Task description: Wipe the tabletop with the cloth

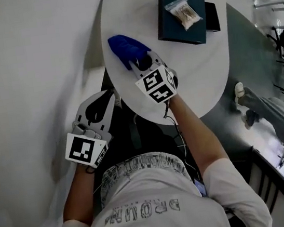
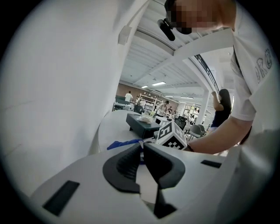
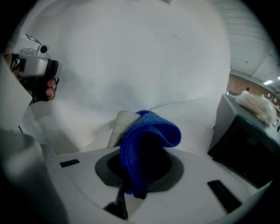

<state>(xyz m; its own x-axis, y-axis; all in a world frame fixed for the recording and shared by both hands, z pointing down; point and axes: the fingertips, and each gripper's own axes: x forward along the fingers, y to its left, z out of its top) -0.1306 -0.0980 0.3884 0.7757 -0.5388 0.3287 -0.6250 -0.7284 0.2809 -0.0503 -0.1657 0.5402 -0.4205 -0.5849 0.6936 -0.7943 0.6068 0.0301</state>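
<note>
The right gripper [image 1: 143, 63] reaches over the near left part of the round white bench [image 1: 195, 79], its jaws clenched on the blue cloth [image 1: 126, 48]. The cloth bunches up ahead of the jaws and seems to lie on the bench top, though the contact is hard to see. The left gripper [image 1: 111, 95] hangs off the bench's near left edge, jaws pressed together with nothing between them. At the far side sits a dark box [image 1: 173, 23] with a clear packet [image 1: 184, 12] on top.

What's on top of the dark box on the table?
A small clear bag lies on the box. Its pale contents are unclear; the box's inside is hidden.
</note>
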